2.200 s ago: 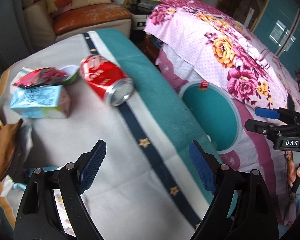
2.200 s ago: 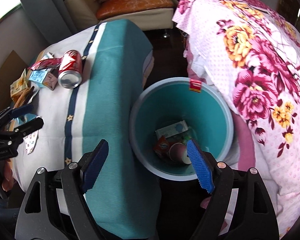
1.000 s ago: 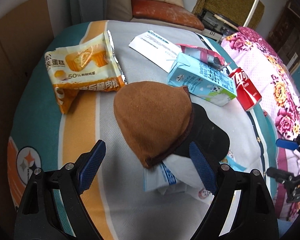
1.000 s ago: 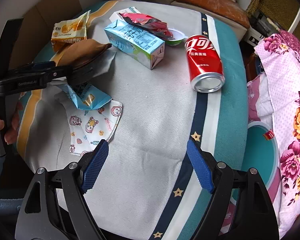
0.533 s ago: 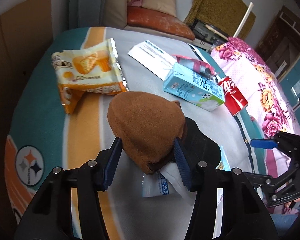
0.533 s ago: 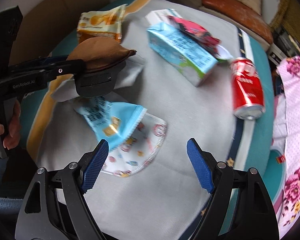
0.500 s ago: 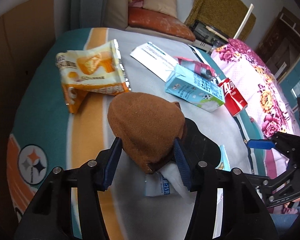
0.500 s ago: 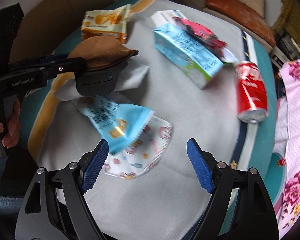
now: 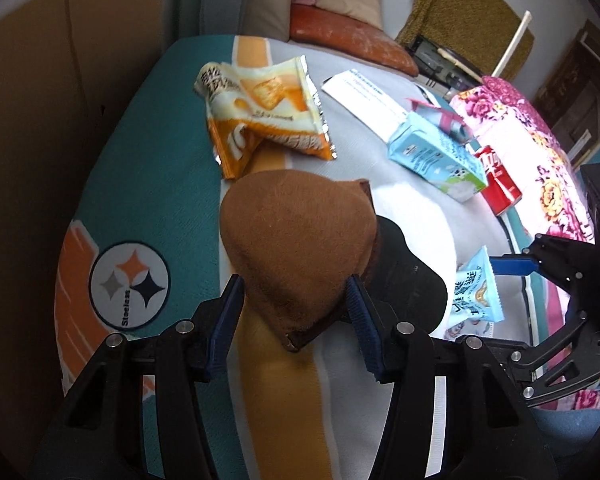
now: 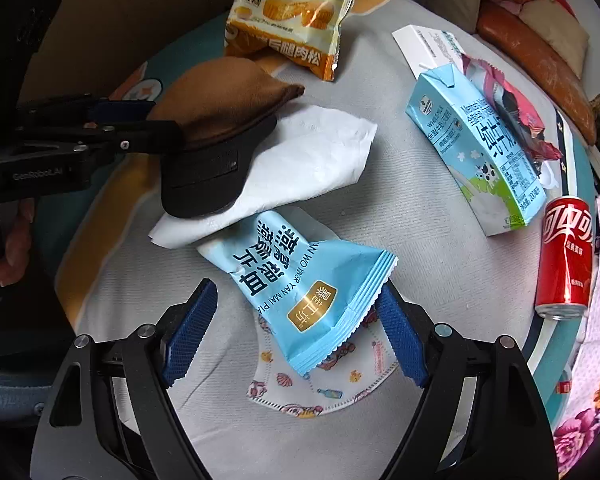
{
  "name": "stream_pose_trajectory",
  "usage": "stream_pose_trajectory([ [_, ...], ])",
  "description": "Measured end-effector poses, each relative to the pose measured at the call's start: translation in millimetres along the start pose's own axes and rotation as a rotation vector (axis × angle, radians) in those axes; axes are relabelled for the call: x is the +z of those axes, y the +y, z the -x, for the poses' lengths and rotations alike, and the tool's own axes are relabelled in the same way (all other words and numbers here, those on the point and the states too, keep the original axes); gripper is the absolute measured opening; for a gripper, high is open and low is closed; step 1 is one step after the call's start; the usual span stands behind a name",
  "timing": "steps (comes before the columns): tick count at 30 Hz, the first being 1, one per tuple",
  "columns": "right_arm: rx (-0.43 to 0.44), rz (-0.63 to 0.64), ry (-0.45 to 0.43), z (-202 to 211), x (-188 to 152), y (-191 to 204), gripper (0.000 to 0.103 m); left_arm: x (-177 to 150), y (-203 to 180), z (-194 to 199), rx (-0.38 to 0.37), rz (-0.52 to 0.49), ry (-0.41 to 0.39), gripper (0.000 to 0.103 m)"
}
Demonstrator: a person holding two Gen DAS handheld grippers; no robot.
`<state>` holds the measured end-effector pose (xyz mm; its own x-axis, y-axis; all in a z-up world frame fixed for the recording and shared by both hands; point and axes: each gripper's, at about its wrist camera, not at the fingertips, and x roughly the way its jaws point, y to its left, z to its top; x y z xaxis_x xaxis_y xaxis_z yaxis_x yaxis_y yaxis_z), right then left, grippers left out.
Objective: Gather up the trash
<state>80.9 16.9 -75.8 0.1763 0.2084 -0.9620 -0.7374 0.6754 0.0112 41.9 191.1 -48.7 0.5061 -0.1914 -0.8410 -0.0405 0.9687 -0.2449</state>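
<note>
Here: left gripper (image 9: pixel 296 312) fingers clamped on brown cap (image 9: pixel 296 248); right gripper (image 10: pixel 296 332) fingers spread around blue wrapper (image 10: pixel 304 292).

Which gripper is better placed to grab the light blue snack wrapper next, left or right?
Right. The right gripper is open with the light blue snack wrapper lying between its fingers, on top of the printed face mask. The left gripper is busy, closed on the brown cap.
</note>
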Motion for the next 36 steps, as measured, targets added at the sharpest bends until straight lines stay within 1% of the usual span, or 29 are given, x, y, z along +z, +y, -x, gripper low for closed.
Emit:
stream_pose_trajectory([
  [2, 0.002, 0.001, 0.009, -3, 0, -2, 0.077, 0, -1, -3, 0.004, 0.003, 0.004, 0.056],
  [3, 0.006, 0.000, 0.007, -3, 0, -4, 0.075, 1, -2, -4, 0.006, 0.002, 0.005, 0.056],
  [4, 0.007, -0.002, -0.001, -1, 0, -6, 0.066, 1, -2, -5, 0.003, 0.003, 0.007, 0.056],
  [5, 0.007, -0.004, -0.004, -1, -1, -8, 0.048, 1, -3, -7, 0.002, 0.003, 0.007, 0.055],
  [6, 0.009, -0.014, -0.002, 0, -3, -11, 0.044, 1, -5, -7, 0.007, -0.002, 0.003, 0.052],
  [8, 0.008, -0.039, -0.012, 2, -6, -18, 0.038, 0, -12, -7, 0.011, -0.021, -0.006, 0.049],
  [11, -0.001, -0.076, -0.025, 8, -15, -28, 0.037, -1, -22, -6, -0.010, -0.036, -0.010, 0.047],
  [14, -0.047, -0.107, -0.039, 19, -25, -40, 0.036, 0, -36, -1, -0.012, -0.055, -0.034, 0.047],
  [18, -0.108, -0.159, -0.056, 40, -47, -59, 0.036, 4, -44, 10, 0.004, -0.059, -0.074, 0.047],
  [21, -0.137, -0.192, -0.064, 55, -64, -71, 0.036, 7, -47, 14, 0.013, -0.056, -0.082, 0.047],
  [26, -0.141, -0.231, -0.072, 71, -93, -80, 0.036, 7, -57, 20, 0.007, -0.058, -0.098, 0.047],
  [32, -0.139, -0.260, -0.122, 93, -116, -85, 0.036, 11, -79, 33, -0.008, -0.070, -0.130, 0.047],
  [36, -0.156, -0.304, -0.166, 111, -133, -99, 0.036, 14, -99, 43, -0.024, -0.095, -0.151, 0.047],
])
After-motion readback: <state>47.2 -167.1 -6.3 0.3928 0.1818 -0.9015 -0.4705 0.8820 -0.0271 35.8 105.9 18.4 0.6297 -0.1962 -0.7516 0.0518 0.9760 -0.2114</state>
